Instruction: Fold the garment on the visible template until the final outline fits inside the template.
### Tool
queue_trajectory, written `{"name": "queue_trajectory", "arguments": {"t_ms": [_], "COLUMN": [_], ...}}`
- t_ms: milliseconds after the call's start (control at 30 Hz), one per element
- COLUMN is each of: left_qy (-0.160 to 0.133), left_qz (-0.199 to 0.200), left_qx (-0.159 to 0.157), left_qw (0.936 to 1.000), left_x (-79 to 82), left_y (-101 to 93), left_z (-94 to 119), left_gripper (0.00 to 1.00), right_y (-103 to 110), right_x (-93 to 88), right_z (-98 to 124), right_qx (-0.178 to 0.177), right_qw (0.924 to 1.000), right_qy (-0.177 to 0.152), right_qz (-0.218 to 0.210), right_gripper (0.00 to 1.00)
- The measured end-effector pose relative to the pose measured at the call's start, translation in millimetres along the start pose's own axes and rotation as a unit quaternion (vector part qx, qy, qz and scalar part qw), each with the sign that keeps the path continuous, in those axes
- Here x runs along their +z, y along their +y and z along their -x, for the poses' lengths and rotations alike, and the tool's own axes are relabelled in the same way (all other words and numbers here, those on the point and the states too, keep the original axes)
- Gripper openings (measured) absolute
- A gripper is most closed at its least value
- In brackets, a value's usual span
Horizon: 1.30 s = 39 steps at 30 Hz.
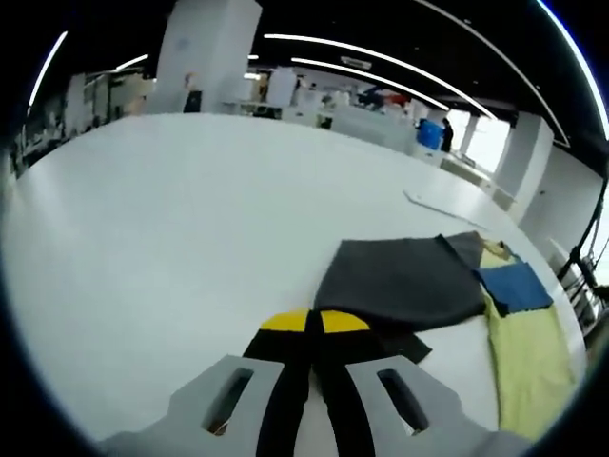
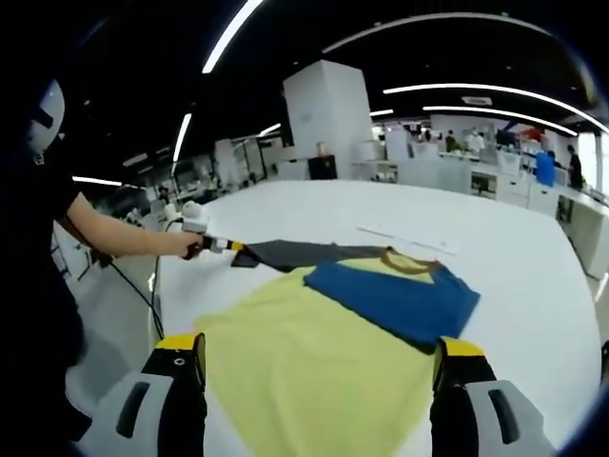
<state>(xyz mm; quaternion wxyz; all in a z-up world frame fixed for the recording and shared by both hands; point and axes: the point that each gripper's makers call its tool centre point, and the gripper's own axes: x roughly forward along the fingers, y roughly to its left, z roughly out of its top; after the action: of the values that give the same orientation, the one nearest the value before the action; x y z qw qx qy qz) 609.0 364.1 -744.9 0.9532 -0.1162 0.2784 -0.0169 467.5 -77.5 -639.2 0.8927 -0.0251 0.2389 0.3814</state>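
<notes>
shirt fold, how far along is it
Early. One blue sleeve already lies folded across the yellow body. In hand: the left gripper is shut on the dark grey sleeve, drawn out flat on the white table. The right gripper is open above the body. Left: fold that sleeve in, then the body.

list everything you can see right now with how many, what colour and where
T-shirt: one, yellow body, blue sleeve, grey sleeve, brown collar; spread flat on the table.
Table: one, white, large; under the T-shirt.
Paper strip: one, white; on the table beyond the collar.
Pillar: one, white; behind the table.
Left gripper: one, black and yellow tips, shut on the grey sleeve.
Right gripper: one, open, jaws wide apart over the yellow body.
Person's arm: one; reaching to the left gripper.
</notes>
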Motion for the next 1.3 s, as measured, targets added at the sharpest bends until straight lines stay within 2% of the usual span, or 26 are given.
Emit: {"name": "queue_trajectory", "arguments": {"t_ms": [300, 400, 533, 700, 1300], "left_qy": [-0.017, -0.016, -0.032, -0.05, -0.091], "left_qz": [0.016, -0.017, -0.005, -0.008, 0.001], "left_qx": [-0.013, -0.013, -0.028, -0.047, -0.097], "left_qw": [0.9996, 0.9996, 0.9991, 0.9976, 0.9911], "left_x": [12.2, 16.8, 26.1, 40.9, 66.1], "left_y": [-9.6, -14.5, -25.8, -49.6, -119.1], "left_z": [5, 5, 8, 9, 7], "left_gripper": [0.0, 0.0, 0.0, 0.0, 0.0], "right_y": [1, 1, 2, 1, 0], "right_x": [-5.5, -6.4, -9.9, -18.6, -24.9], "right_z": [0, 0, 1, 5, 11], "right_qx": [0.0, 0.001, 0.001, -0.002, -0.011], "right_qw": [1.0, 1.0, 0.9999, 0.9997, 0.9995], "right_qy": [0.004, 0.002, 0.007, 0.022, 0.015], "right_qz": [-0.001, -0.007, -0.009, -0.005, -0.026], "right_gripper": [0.99, 0.99, 0.99, 0.99, 0.98]}}
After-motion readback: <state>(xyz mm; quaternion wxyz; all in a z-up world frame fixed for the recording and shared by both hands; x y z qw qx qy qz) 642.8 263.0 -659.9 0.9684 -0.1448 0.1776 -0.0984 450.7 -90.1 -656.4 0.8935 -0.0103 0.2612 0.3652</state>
